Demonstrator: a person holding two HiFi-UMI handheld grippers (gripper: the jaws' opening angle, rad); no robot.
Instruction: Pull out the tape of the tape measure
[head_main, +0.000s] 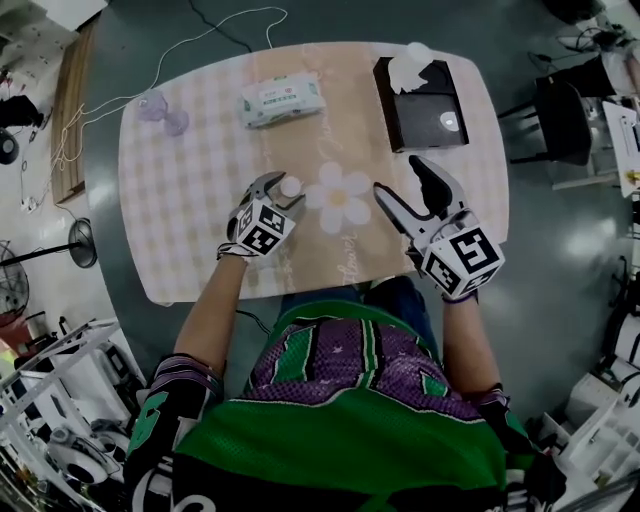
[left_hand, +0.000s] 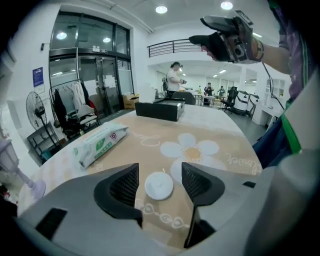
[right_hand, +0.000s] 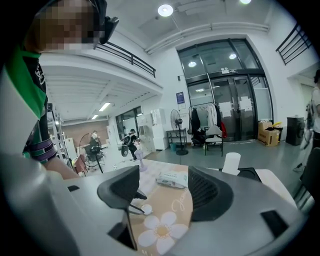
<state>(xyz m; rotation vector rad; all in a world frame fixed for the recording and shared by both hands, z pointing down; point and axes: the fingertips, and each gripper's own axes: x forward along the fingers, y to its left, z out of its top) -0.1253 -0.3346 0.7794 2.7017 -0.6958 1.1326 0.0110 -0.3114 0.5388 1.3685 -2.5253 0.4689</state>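
The tape measure (head_main: 291, 186) is a small white round disc lying on the table (head_main: 200, 180) beside a printed flower. My left gripper (head_main: 277, 187) is low over the table and open, its jaws standing on either side of the tape measure (left_hand: 159, 185) with gaps on both sides. My right gripper (head_main: 401, 182) is open and empty, held above the table to the right of the flower and pointing toward the disc. The right gripper view shows the tape measure (right_hand: 146, 209) far off and small, below its jaws. In the left gripper view the right gripper (left_hand: 227, 37) hangs high up.
A pack of wet wipes (head_main: 281, 99) lies at the table's far middle. A black tissue box (head_main: 420, 103) sits at the far right, and a small purple fan (head_main: 160, 110) at the far left. The near table edge is close to the person's body.
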